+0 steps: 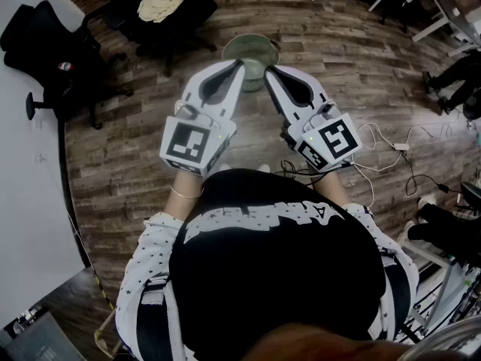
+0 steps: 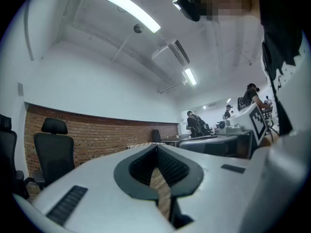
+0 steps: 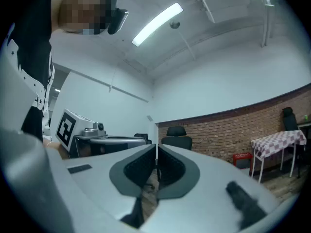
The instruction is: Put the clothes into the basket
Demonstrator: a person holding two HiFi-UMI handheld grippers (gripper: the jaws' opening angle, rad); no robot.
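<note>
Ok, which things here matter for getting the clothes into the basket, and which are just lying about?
For the job:
basket
cream cloth on the black seat
left gripper and right gripper, both shut and empty

Lying about:
office chair
floor cables
checked table

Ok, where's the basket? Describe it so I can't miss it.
Look at the wood floor ahead of the person. The basket stands just beyond the tips of the left gripper and right gripper. It is the only round, pale green thing; the cream cloth lies further left on dark furniture.
</note>
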